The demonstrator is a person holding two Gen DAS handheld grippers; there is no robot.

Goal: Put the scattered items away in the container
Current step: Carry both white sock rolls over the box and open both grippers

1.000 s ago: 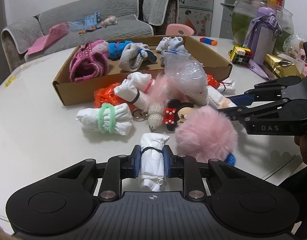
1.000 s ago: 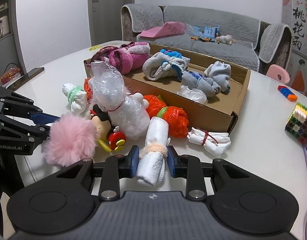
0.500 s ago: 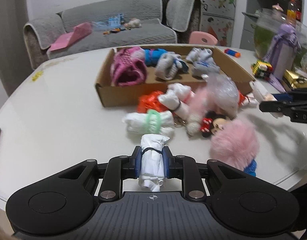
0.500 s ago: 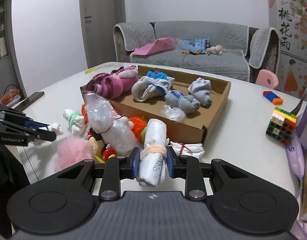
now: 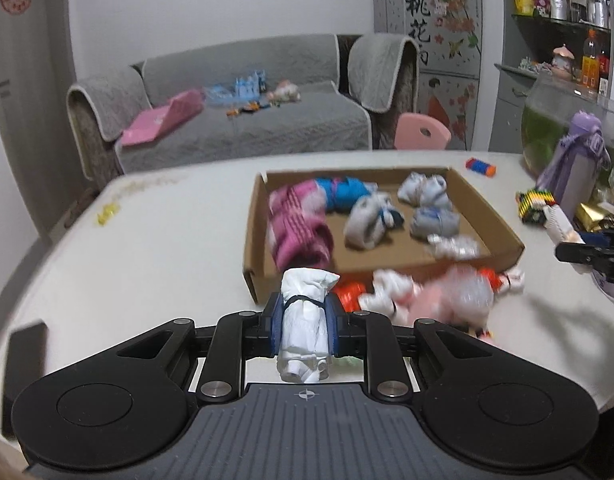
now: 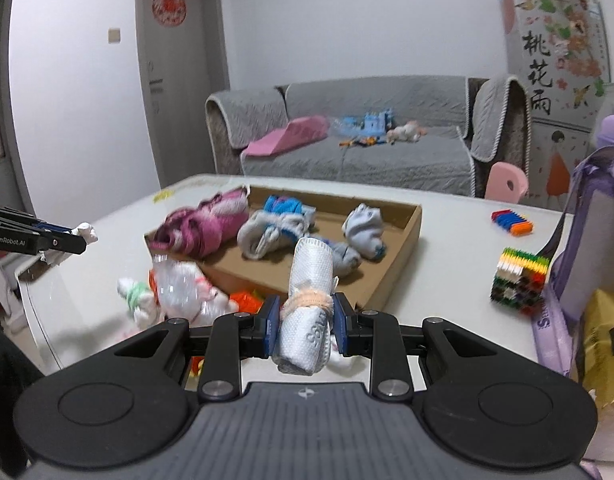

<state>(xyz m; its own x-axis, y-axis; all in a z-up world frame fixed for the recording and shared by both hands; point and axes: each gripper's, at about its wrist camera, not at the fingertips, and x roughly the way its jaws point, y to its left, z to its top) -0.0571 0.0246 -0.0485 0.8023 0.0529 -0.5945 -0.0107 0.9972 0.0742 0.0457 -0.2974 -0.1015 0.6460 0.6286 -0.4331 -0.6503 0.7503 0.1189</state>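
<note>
My left gripper (image 5: 305,322) is shut on a white rolled bundle tied with a dark band (image 5: 305,320), held high above the table in front of the cardboard box (image 5: 263,232). My right gripper (image 6: 305,326) is shut on a white rolled cloth with a peach band (image 6: 311,280), held above the box's near side (image 6: 371,292). The box holds a pink sock bundle (image 5: 299,224), a blue one and several grey ones. Loose items lie in front of it: an orange bag (image 5: 349,294), a clear plastic bundle (image 6: 183,284) and a white roll with a green band (image 6: 135,298).
A coloured block cube (image 6: 519,280), a purple bottle (image 6: 595,216) and a gold pack (image 6: 607,328) stand at the table's right. A small blue-orange toy (image 6: 511,222) lies beyond the box. A sofa and a pink chair stand behind the table.
Both grippers have risen with their bundles and now look down on the box from higher. The loose pile has dropped lower in view; the pink pompom is out of sight.
</note>
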